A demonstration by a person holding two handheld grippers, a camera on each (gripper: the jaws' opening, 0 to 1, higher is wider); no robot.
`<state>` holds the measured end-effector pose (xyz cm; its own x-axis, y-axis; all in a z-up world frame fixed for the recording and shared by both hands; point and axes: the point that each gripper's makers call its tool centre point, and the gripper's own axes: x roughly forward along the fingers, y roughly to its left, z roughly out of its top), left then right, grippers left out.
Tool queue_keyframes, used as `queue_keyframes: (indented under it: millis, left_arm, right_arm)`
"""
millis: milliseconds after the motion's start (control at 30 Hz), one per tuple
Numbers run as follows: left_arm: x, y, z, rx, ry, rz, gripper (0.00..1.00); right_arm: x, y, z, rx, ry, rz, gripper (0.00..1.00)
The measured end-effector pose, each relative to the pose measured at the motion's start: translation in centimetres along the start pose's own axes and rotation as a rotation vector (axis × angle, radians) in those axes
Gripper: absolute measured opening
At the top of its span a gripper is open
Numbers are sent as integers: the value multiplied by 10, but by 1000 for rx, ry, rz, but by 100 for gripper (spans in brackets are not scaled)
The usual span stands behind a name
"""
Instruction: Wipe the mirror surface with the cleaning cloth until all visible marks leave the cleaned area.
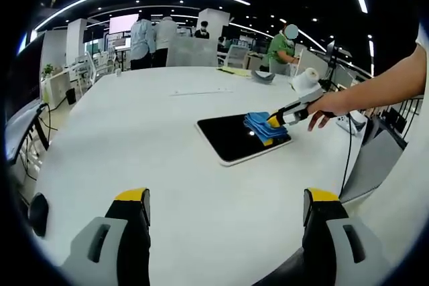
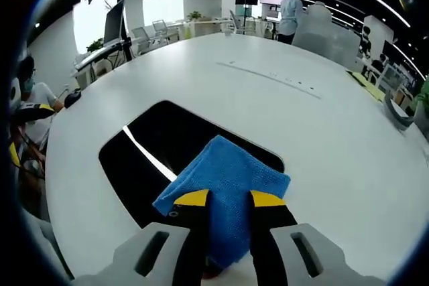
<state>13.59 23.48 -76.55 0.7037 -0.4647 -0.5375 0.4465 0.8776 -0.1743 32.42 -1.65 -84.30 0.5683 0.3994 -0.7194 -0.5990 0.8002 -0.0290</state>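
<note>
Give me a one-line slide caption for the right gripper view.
Right gripper clamps a folded blue cleaning cloth and presses it on the dark mirror lying flat on a white table.

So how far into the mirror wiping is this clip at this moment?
Done: the right gripper is shut on the blue microfibre cleaning cloth and has it pressed on the flat rectangular mirror lying on the white table. In hand: wiping near one end of the mirror. The left gripper hangs open above the table. Left: covering the remaining dark surface; whether marks remain cannot be told from these views.
</note>
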Motion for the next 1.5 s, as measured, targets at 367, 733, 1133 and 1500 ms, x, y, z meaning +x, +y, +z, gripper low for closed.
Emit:
queue_keyframes:
  millis: [367, 733, 1133, 1500]
  left_arm:
    - [-6, -3, -5, -4, -2, 9, 96]
    - [-2, -13, -4, 1, -6, -3, 96]
    - [-4, -13, -5, 6, -8, 7, 96]
    - [-4, -18, -9, 8, 3, 4, 96]
  right_arm:
    - [-7, 4, -8, 8, -1, 2, 18]
    - [-13, 10, -15, 13, -17, 3, 18]
    - [-18, 14, -19, 12, -20, 4, 18]
    - [-20, 18, -22, 9, -20, 10, 18]
